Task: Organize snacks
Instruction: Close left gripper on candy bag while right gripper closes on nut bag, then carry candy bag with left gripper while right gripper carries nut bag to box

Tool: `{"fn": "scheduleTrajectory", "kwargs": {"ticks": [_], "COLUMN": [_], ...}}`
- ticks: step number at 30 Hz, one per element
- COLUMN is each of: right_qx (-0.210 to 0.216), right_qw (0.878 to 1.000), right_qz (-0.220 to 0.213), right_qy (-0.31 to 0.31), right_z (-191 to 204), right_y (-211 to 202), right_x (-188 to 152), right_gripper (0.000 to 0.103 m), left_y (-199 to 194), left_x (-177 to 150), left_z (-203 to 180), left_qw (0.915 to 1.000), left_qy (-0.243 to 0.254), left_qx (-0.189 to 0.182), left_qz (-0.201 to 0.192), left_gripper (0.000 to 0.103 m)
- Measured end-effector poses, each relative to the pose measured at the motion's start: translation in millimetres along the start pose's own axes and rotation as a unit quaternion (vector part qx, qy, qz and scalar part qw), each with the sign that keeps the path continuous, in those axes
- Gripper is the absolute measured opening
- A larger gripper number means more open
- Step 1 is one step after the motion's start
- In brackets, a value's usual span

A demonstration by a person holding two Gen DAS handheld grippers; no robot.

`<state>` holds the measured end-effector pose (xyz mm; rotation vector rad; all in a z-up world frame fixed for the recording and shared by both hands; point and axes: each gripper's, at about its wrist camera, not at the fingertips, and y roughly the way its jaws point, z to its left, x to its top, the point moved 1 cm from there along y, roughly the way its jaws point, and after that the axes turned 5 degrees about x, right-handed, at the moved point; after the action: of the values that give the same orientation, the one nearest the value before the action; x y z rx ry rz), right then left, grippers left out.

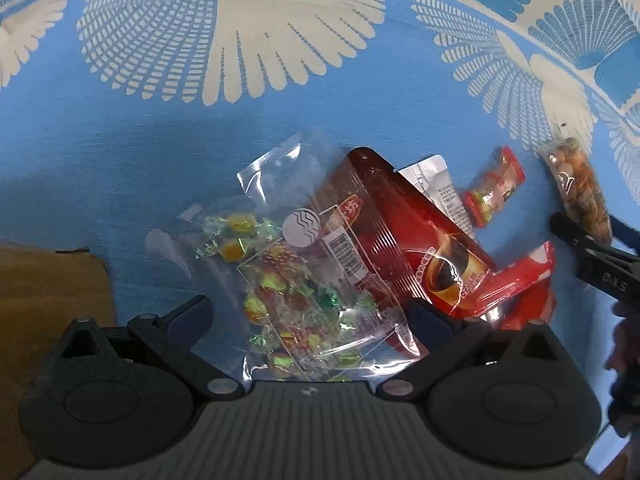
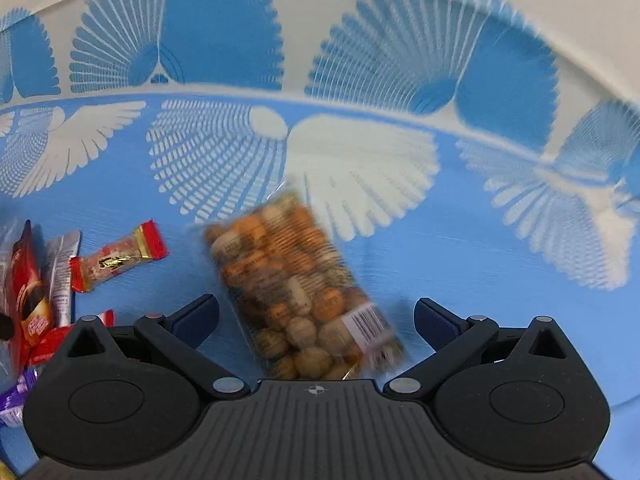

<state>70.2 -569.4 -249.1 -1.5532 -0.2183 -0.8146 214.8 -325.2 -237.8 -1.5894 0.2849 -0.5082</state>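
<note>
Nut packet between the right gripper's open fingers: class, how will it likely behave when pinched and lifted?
The nut packet is thin clear film over loose round nuts, so it probably sags and shifts. The film looks glossy, possibly slippery. The right gripper straddles it, open.

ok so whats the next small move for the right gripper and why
Probably close the right gripper on the nut packet. Its fingers are spread wide with the packet lying between them, not yet pinched. The left gripper likewise sits open over the candy bag.
</note>
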Motion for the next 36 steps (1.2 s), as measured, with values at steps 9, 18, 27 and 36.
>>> {"fn": "scheduleTrajectory", "kwargs": {"ticks": [9, 18, 27, 36], "right_qx": [-0.008, 0.001, -0.004, 0.012], "right_qw": [0.998, 0.996, 0.995, 0.996], "right_qz": [-0.054, -0.085, -0.095, -0.08], "right_qy": [-0.006, -0.016, -0.009, -0.027], "right_z": [8.4, 0.8, 1.1, 15.3], "right_y": [2.2, -4.9, -6.5, -30.5], "right_x": [-5.6, -18.7, -23.4, -34.2], "right_gripper": [0.103, 0.103, 0.103, 0.061], "left_y": [1.2, -5.0, -0.1, -47.3], "left_x": [9.2, 28.5, 41.1, 3.5], "left_z": [-0.4, 30.5, 6.6, 5.9], "left_qw": [0.9992, 0.9869, 0.9879, 0.9954], "left_qy": [-0.031, -0.134, -0.132, -0.093], "left_qx": [0.017, -0.054, 0.022, -0.021], "left_qz": [0.022, 0.071, 0.079, 0.004], "left_gripper": [0.103, 0.103, 0.103, 0.019]}}
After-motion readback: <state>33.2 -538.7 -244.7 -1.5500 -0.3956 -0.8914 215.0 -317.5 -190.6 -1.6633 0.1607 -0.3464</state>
